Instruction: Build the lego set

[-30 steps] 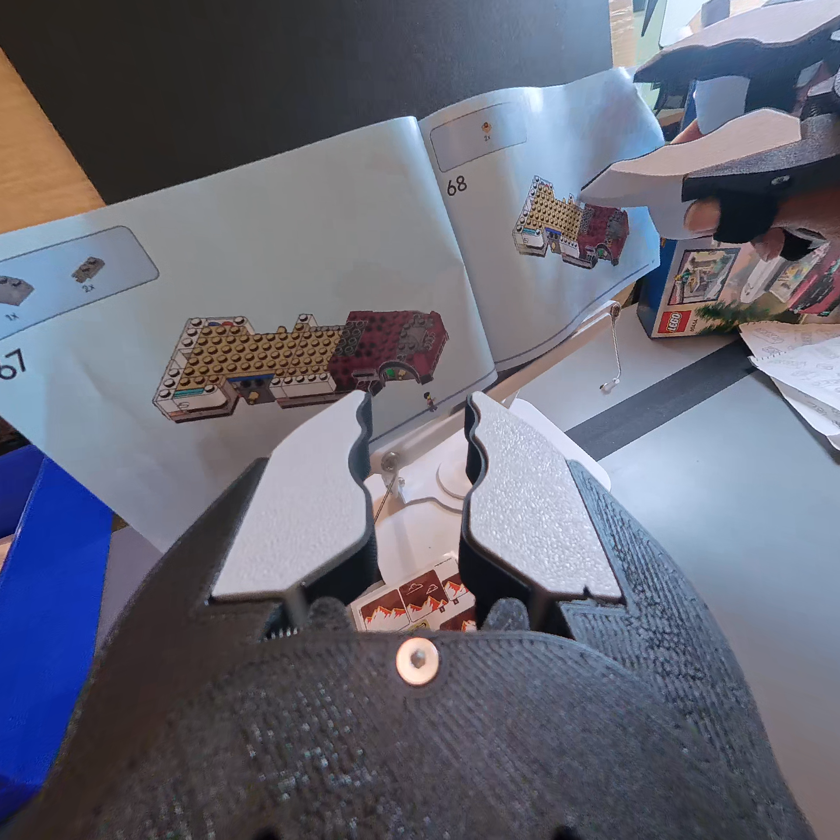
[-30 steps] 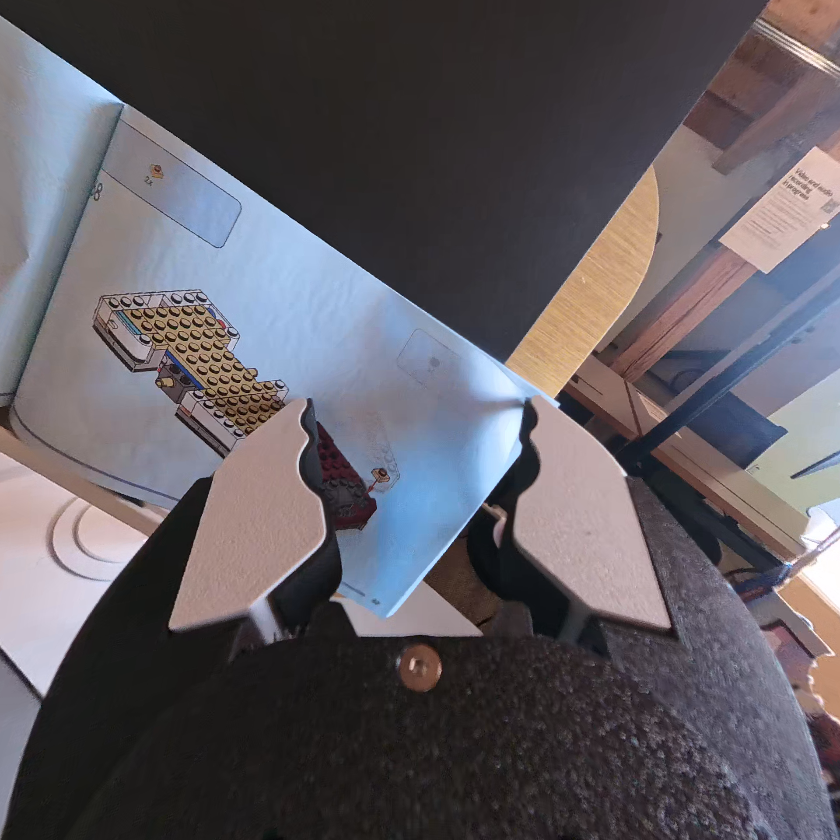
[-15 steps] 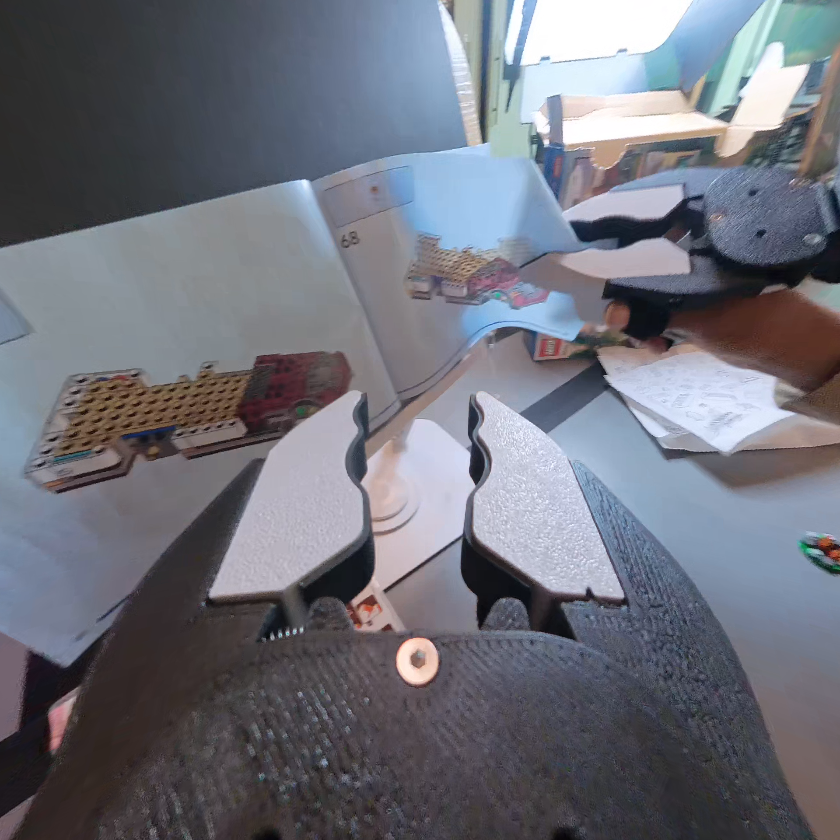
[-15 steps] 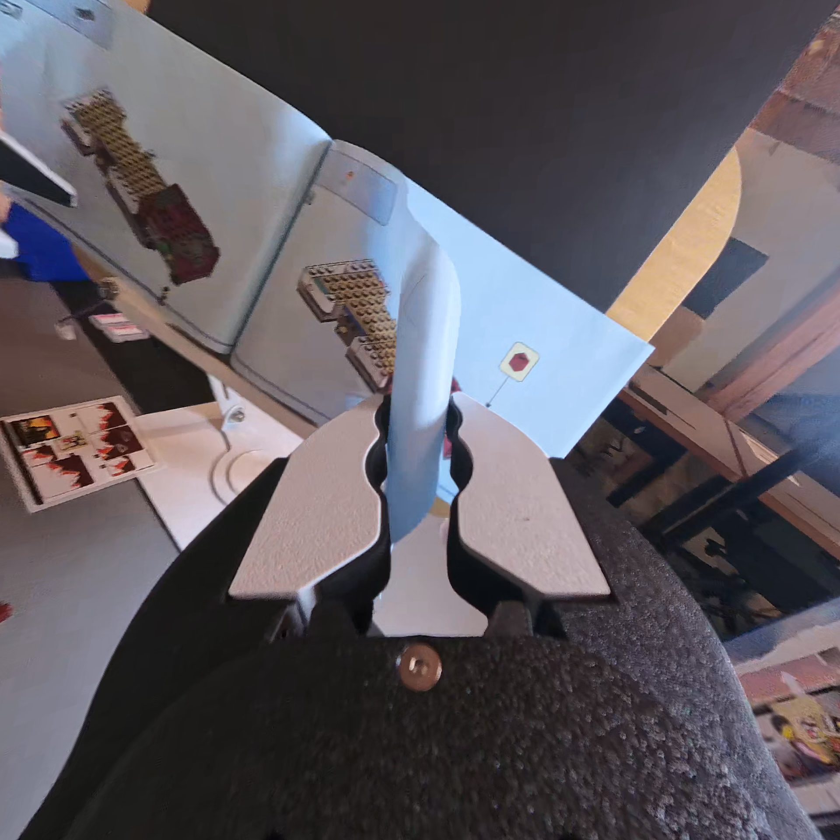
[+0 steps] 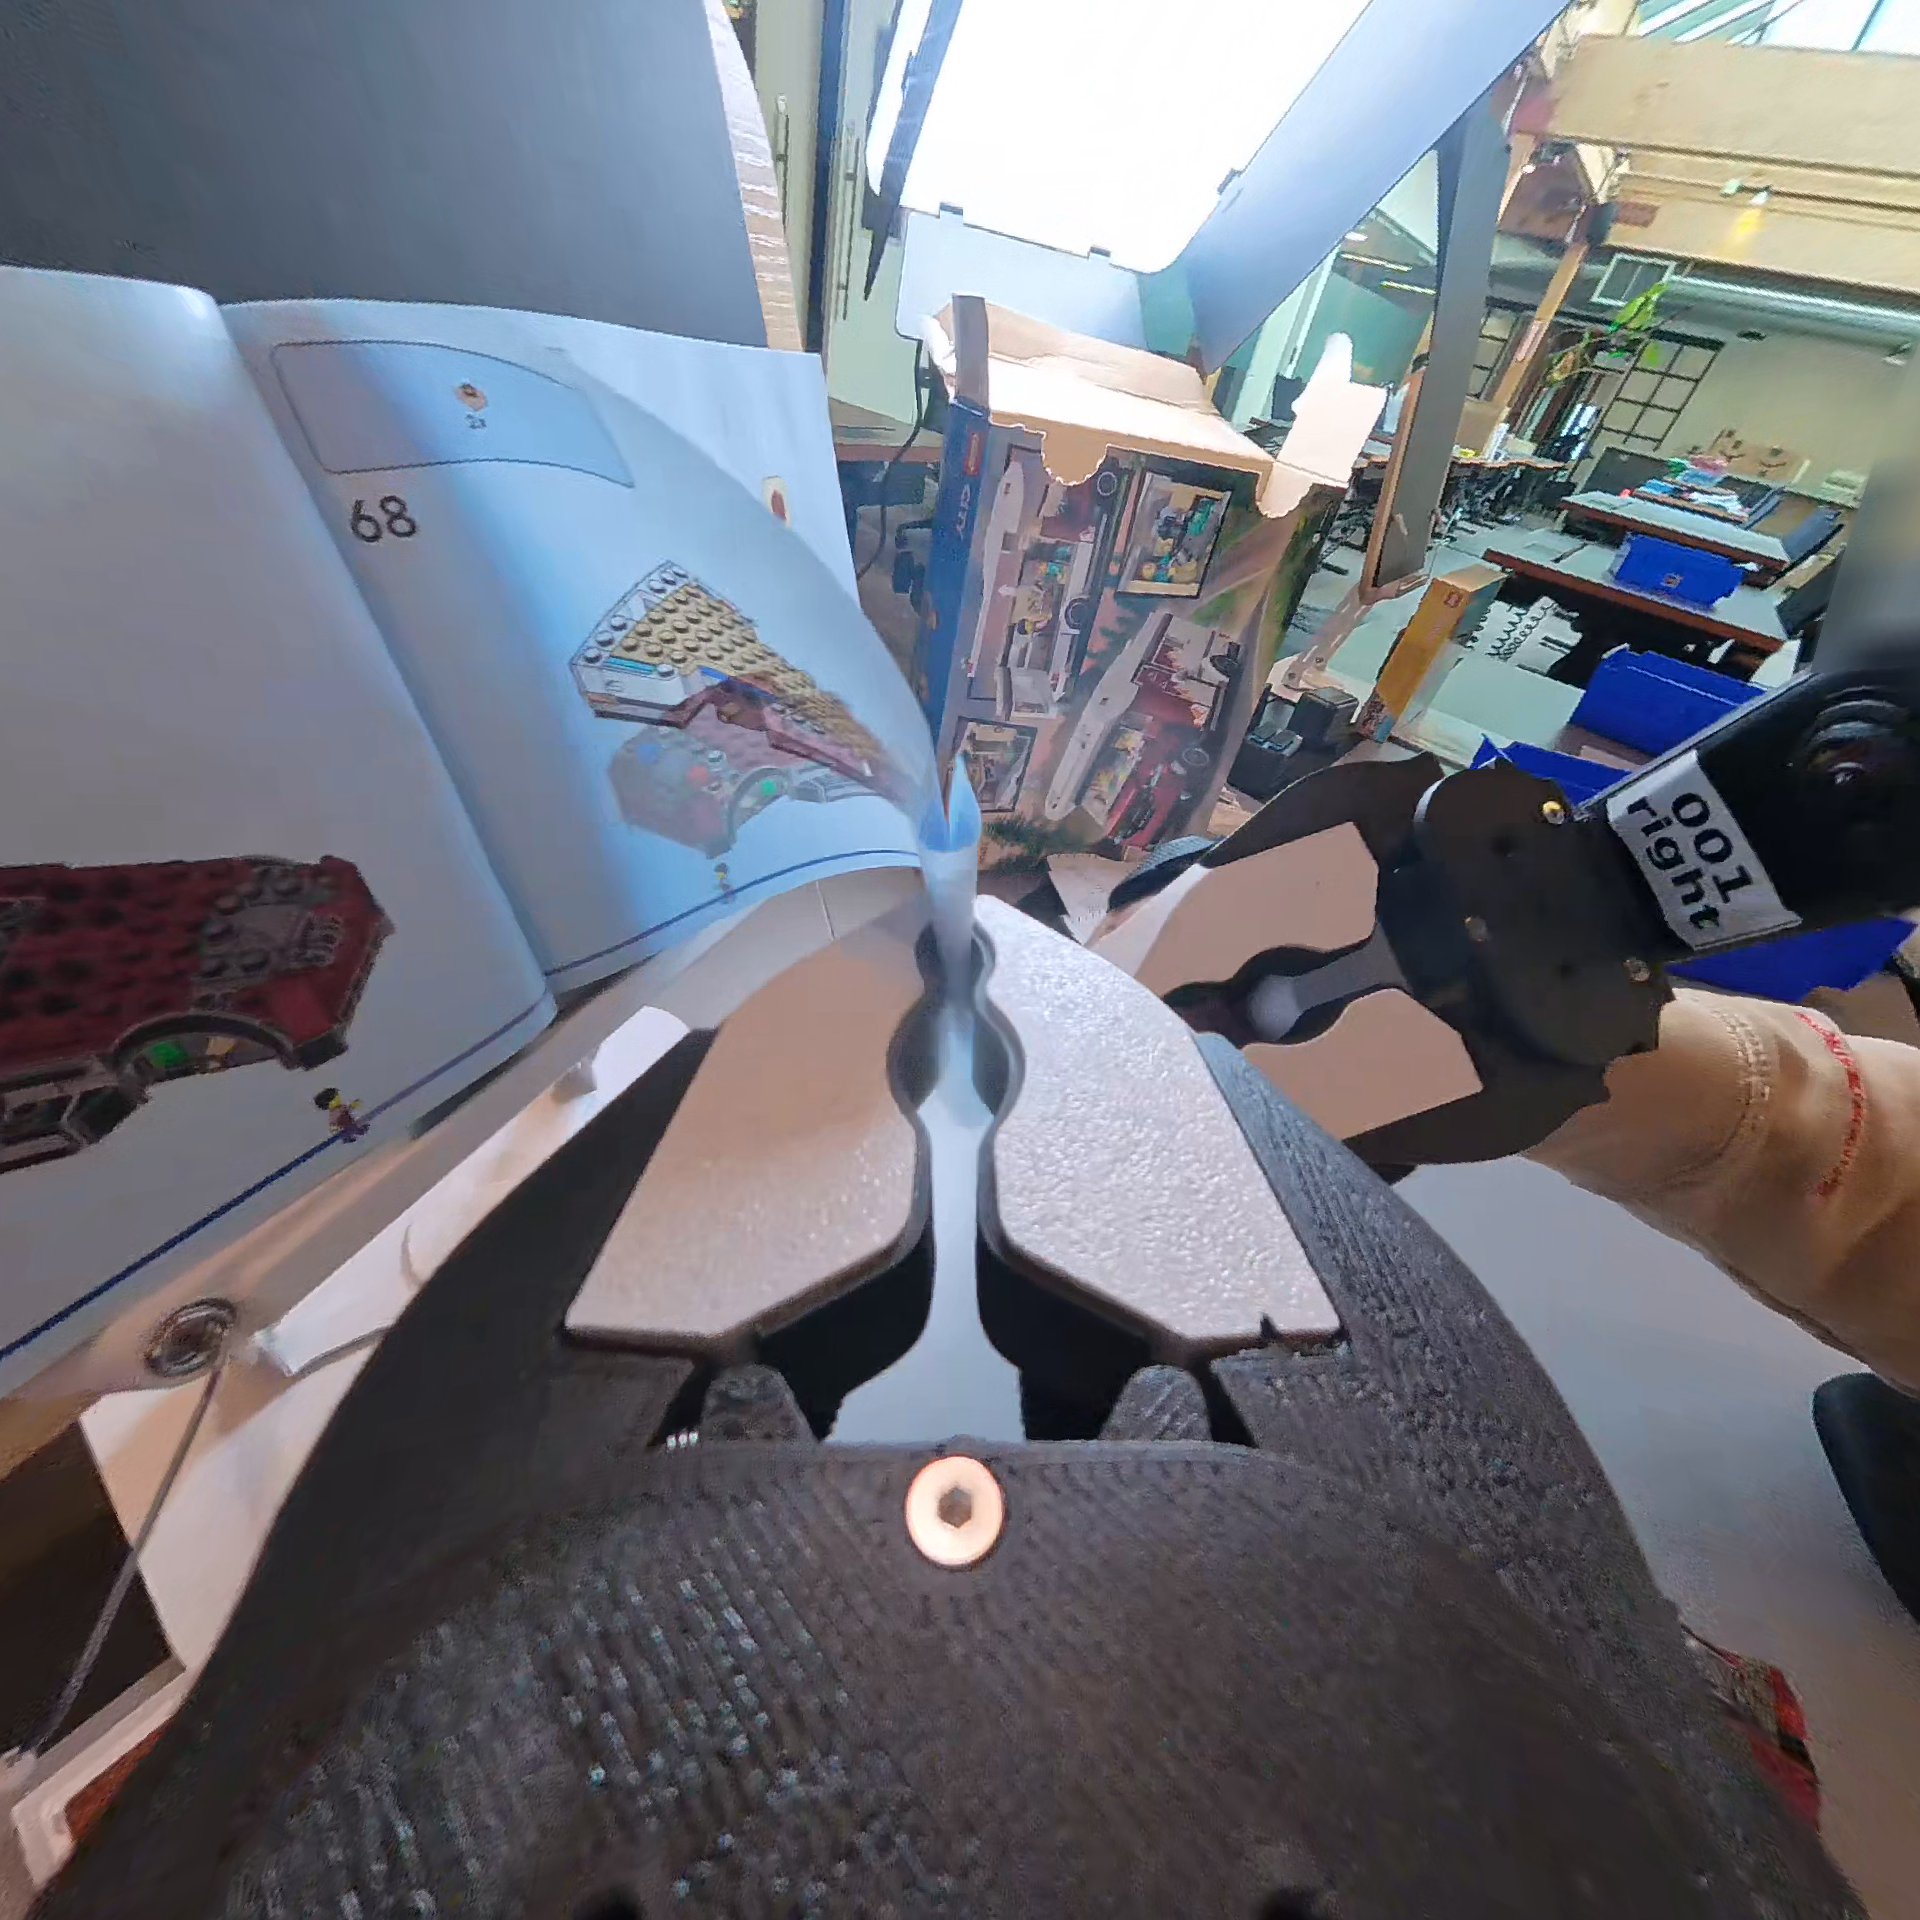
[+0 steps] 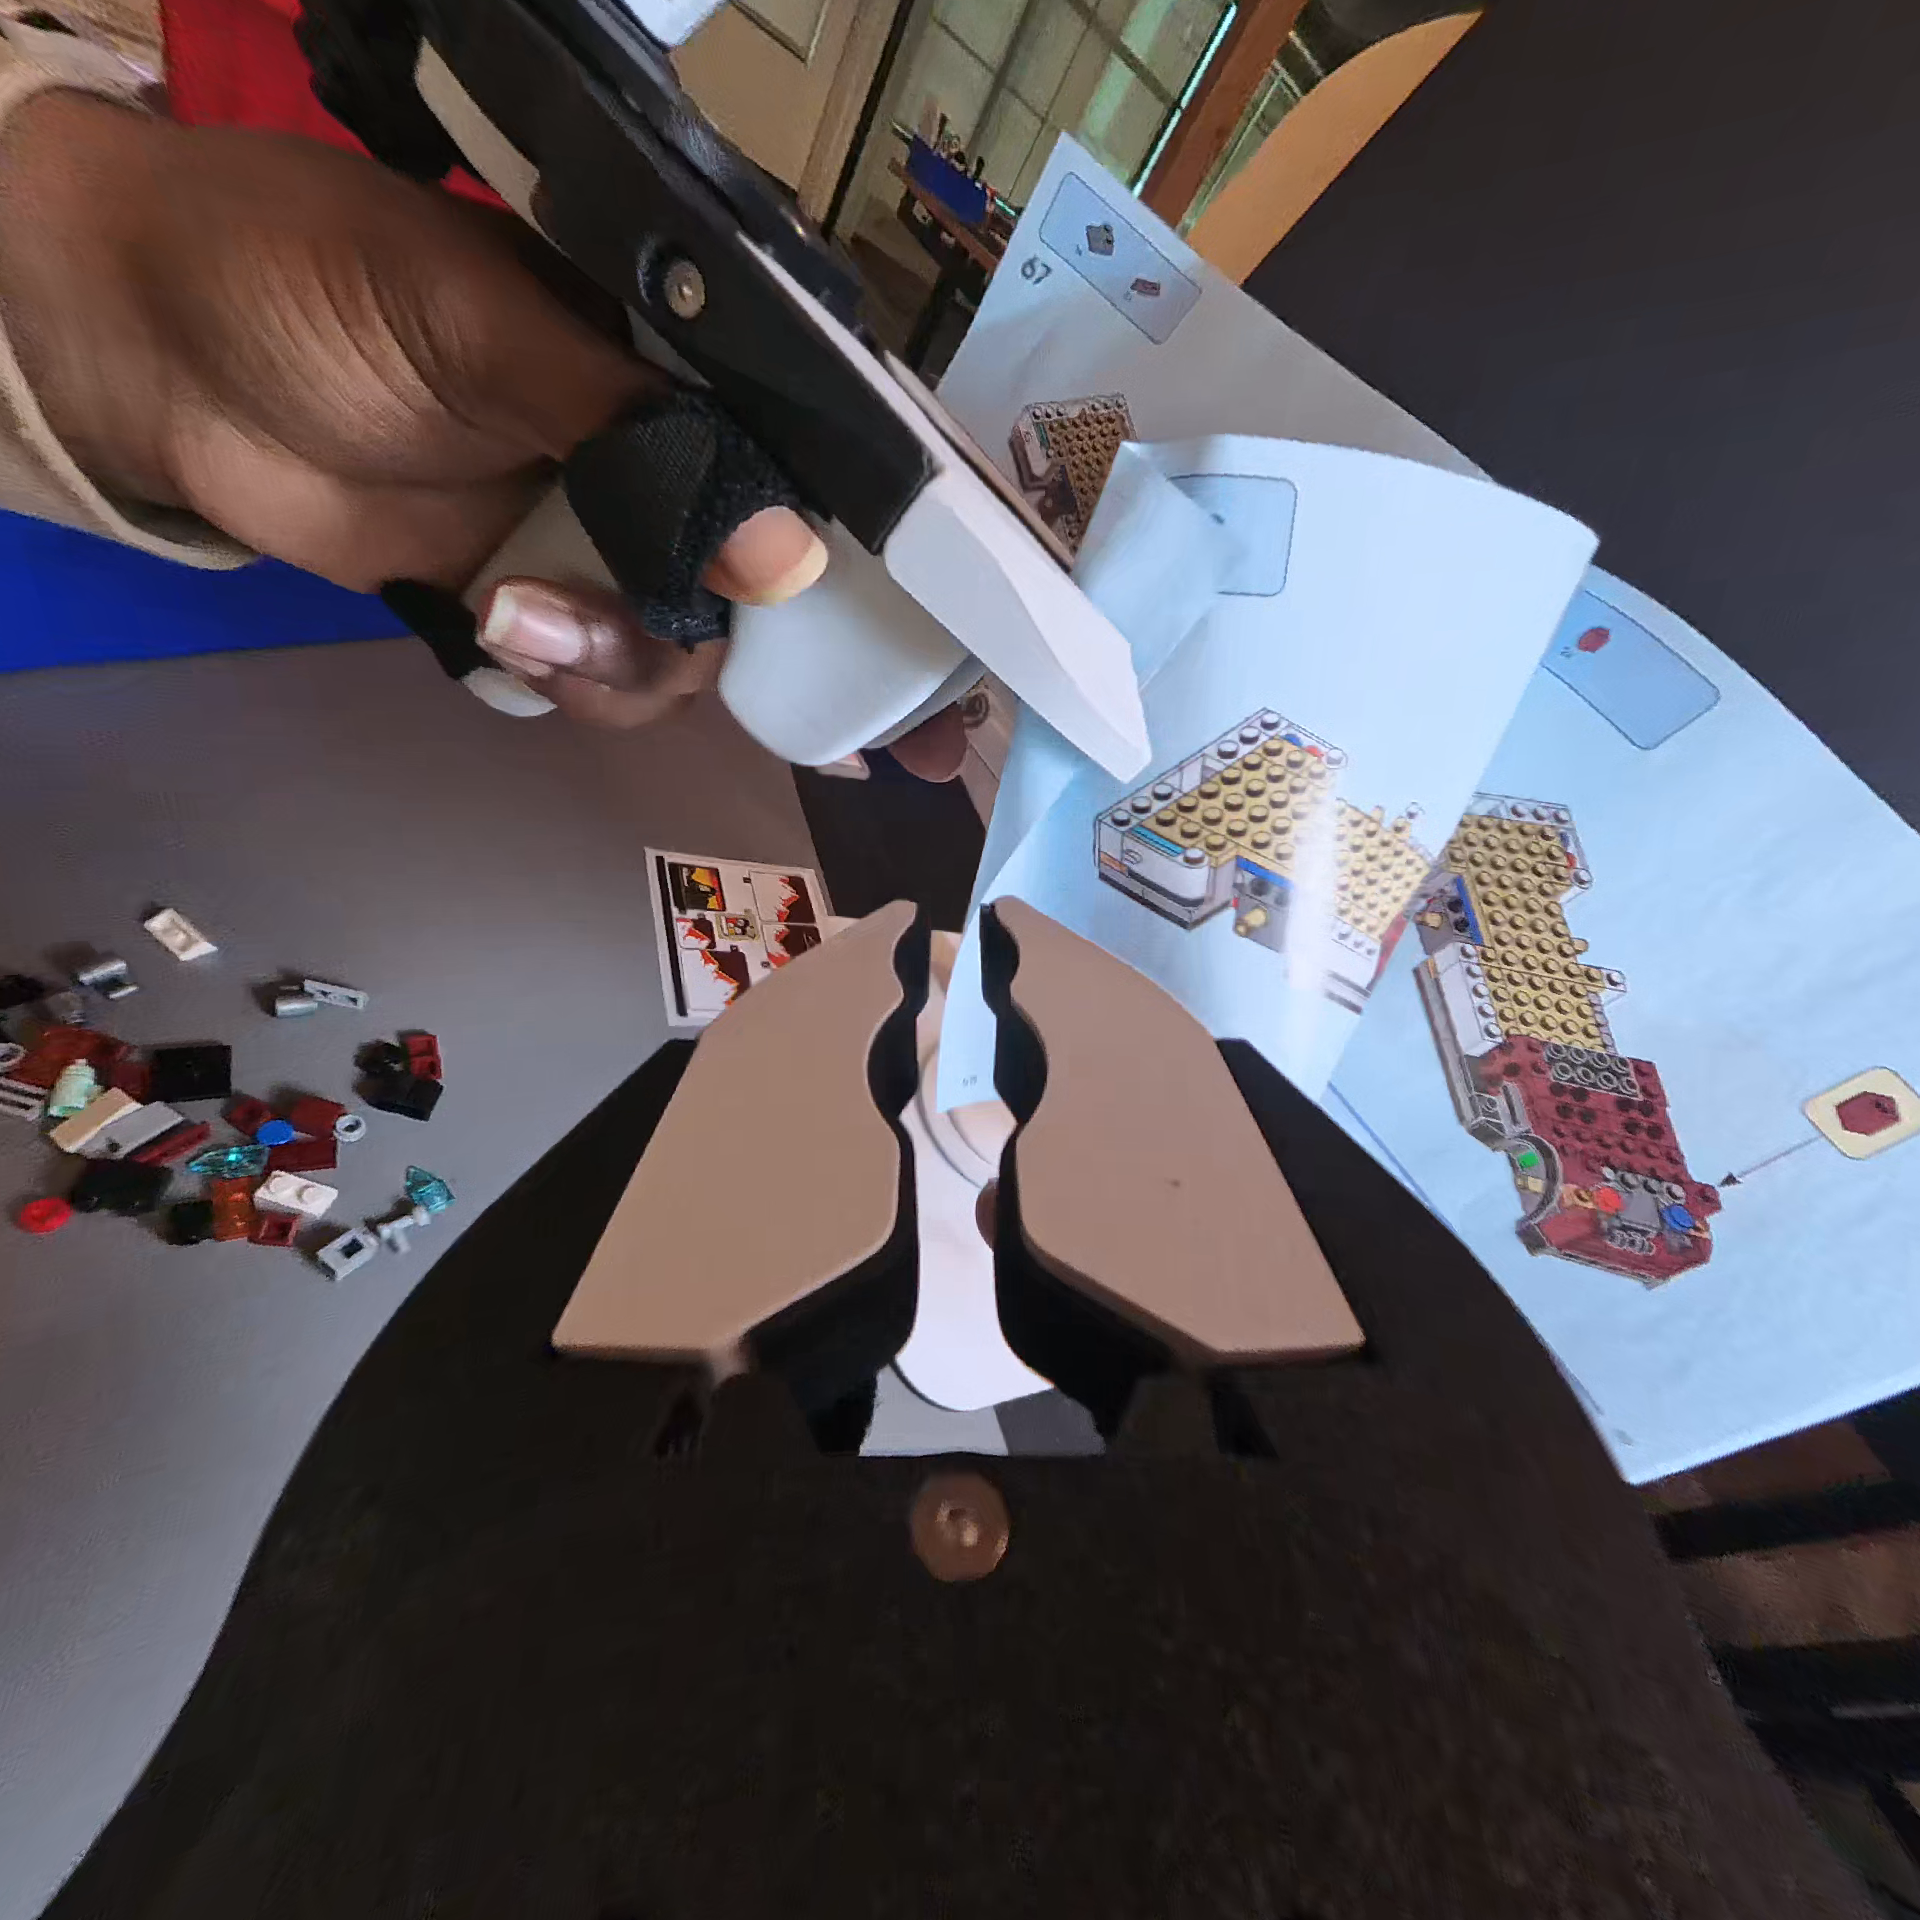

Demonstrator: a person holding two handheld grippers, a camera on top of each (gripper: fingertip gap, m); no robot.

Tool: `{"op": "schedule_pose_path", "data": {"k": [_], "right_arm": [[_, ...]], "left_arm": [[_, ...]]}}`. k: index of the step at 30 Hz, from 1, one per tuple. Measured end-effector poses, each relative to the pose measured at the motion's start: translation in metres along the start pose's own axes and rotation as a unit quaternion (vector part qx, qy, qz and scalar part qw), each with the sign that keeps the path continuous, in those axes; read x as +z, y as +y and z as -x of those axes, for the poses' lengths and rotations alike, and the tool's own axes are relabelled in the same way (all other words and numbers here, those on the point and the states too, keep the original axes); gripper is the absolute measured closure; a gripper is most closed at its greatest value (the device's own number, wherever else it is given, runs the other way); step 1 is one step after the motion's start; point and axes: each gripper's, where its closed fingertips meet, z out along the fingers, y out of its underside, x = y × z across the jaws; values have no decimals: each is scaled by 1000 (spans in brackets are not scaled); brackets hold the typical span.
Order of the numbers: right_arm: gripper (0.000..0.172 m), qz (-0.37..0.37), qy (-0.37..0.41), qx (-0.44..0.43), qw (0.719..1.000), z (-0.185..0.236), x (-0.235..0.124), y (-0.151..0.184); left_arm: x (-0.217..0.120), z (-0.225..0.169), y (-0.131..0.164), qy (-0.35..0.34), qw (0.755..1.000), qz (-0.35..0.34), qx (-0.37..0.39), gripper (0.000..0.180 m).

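Observation:
An open light-blue building-instructions booklet stands on a white stand. Its right-hand page is lifted and curled. My left gripper is shut on that page's outer edge, which runs down between its pads. The right wrist view shows the left gripper pinching the curled page from the left. My right gripper is slightly open. The page's lower corner hangs between its fingers with a dark gap beside it. In the left wrist view the right gripper sits just right of my left one.
Several loose small bricks and a sticker sheet lie on the grey table. A torn-open toy box stands behind the booklet. Blue bins sit farther off. A person's hand holds the left gripper. Tip to tip, the grippers are about 4 cm apart.
My left gripper moved right to the lifted page and shut on its edge. My right gripper narrowed around the page, turned it leftward, and now has only the page's lower corner between its fingers.

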Motion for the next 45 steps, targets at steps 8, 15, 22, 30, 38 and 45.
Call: {"op": "schedule_pose_path", "data": {"k": [8,15,22,30,38,45], "right_arm": [[139,12,42,27,999,-37,-21,1],[151,95,50,17,994,-77,32,14],[154,89,62,2,994,-69,78,-5],[162,138,87,-36,986,-67,107,-3],[168,180,106,-61,976,-66,126,-9],[170,201,96,-79,972,-63,134,-10]], "left_arm": [[-35,7,-5,-2,1000,-6,14,178],[-54,6,-29,-4,998,-7,61,176],[-70,-16,-72,56,994,-43,78,153],[-160,54,-84,-130,978,-154,44,154],[-143,74,9,-163,960,-120,-194,152],[-71,108,91,-135,838,-206,-487,131]]}}
